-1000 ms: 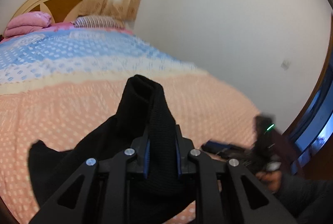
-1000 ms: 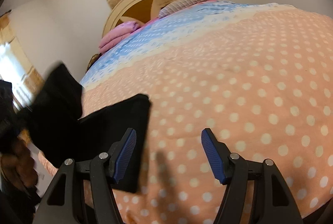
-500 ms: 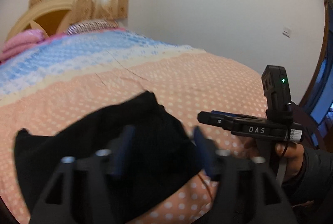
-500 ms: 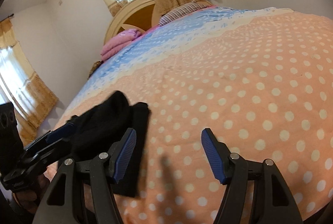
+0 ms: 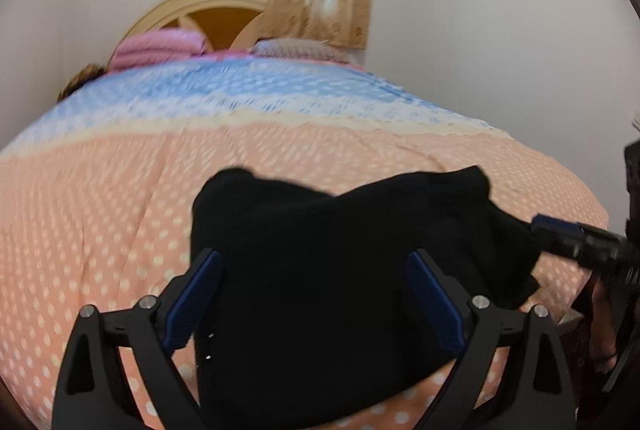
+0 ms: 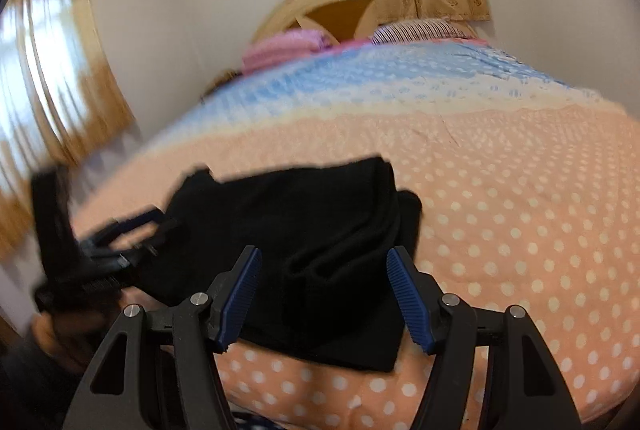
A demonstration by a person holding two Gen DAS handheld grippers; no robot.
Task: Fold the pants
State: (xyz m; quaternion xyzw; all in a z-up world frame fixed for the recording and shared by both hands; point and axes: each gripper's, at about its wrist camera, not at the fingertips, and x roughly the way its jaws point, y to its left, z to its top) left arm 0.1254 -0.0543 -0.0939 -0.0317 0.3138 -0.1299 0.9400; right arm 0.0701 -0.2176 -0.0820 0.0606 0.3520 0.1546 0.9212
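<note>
The black pants (image 5: 332,270) lie folded in a thick bundle on the peach dotted bedspread (image 5: 100,214) near the foot edge of the bed. My left gripper (image 5: 316,294) is open, its blue pads either side of the bundle and holding nothing. In the right wrist view the pants (image 6: 304,238) lie in front of my right gripper (image 6: 324,294), which is open and empty above their near edge. The right gripper shows at the right edge of the left wrist view (image 5: 576,238), beside the pants' right end. The left gripper shows blurred in the right wrist view (image 6: 120,238).
The bed runs back to a blue band of the spread (image 6: 380,78), pink folded bedding (image 6: 280,50), a striped pillow (image 6: 424,30) and a round wooden headboard (image 5: 208,14). Curtained windows (image 6: 52,78) and white walls surround it.
My left gripper has let go of the pants and opened. The pants have dropped flat onto the bed. Both grippers have swung to face the bundle.
</note>
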